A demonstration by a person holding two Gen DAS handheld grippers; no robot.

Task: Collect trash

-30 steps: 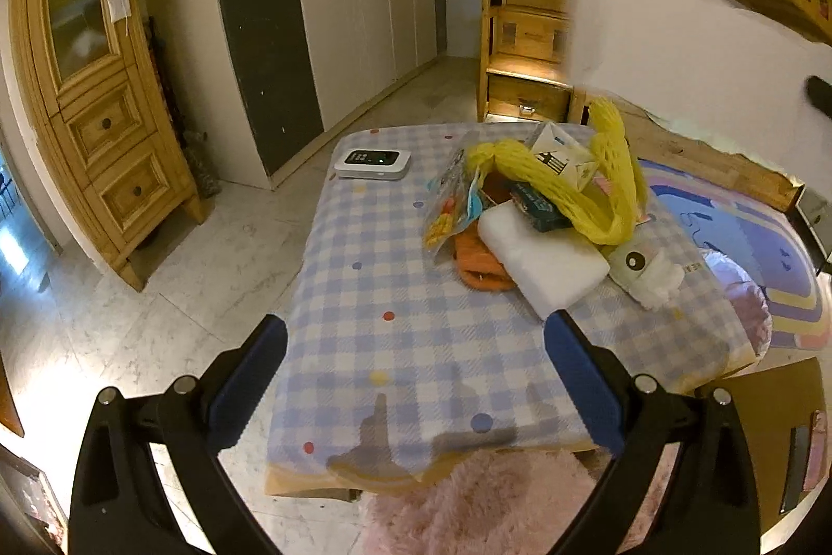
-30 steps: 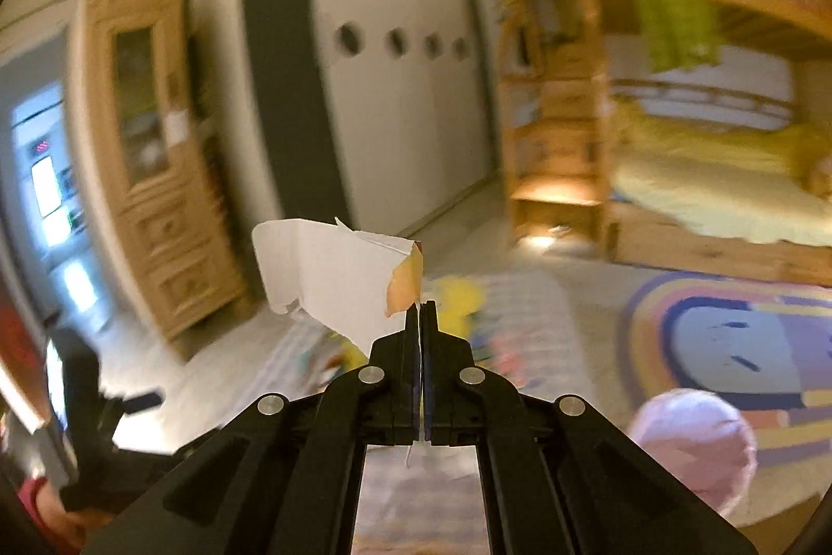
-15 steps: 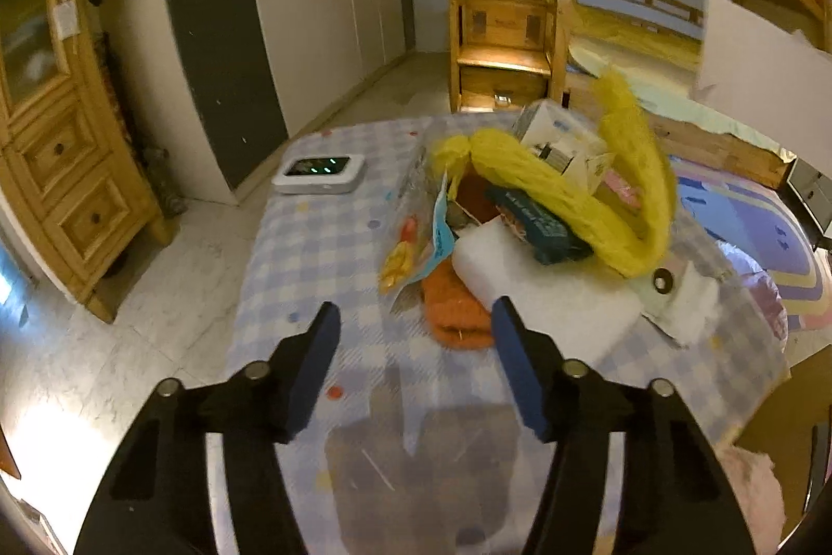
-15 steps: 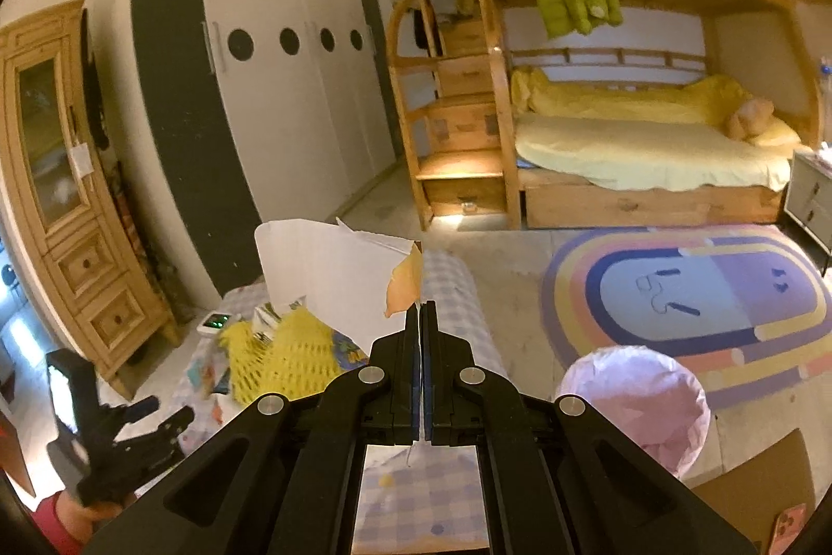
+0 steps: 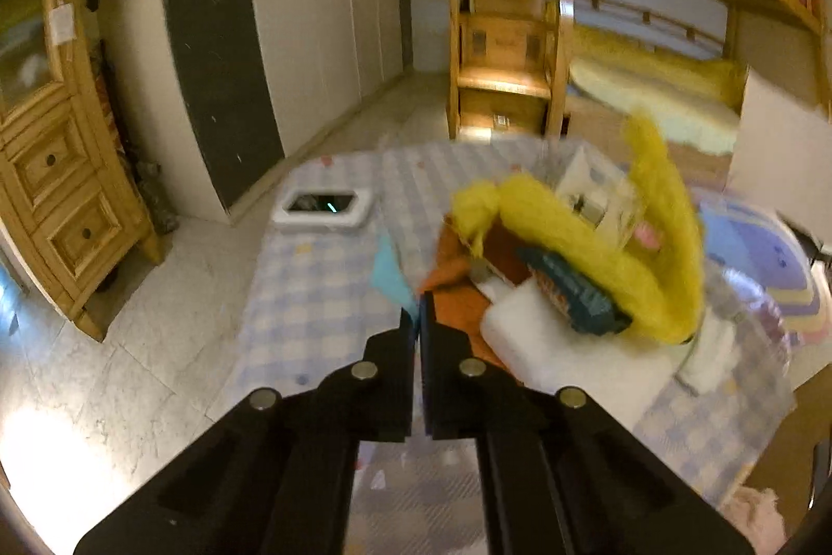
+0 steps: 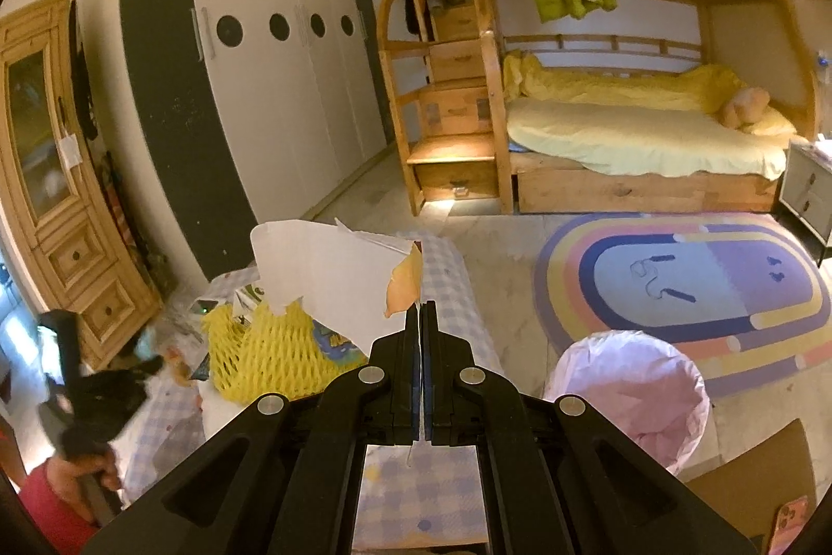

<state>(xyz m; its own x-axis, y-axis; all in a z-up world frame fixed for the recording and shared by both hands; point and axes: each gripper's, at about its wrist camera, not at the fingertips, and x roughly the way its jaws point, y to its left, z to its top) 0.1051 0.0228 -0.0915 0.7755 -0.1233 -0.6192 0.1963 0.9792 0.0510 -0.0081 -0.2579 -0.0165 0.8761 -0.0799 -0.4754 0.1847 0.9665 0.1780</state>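
Trash in both hands — right gripper [image 6: 419, 321] jaws clenched on torn white paper [image 6: 333, 266], near the pink-lined bin [image 6: 629, 391]. Left gripper [image 5: 417, 321] jaws pinch a blue wrapper [image 5: 391, 275] — lifted off the desk [image 5: 317, 295] for binning.

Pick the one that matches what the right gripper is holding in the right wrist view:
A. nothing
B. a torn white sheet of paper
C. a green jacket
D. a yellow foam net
B: the right gripper is shut on a torn white sheet of paper, which stands up from its closed jaws, while the yellow foam net lies on the table behind.
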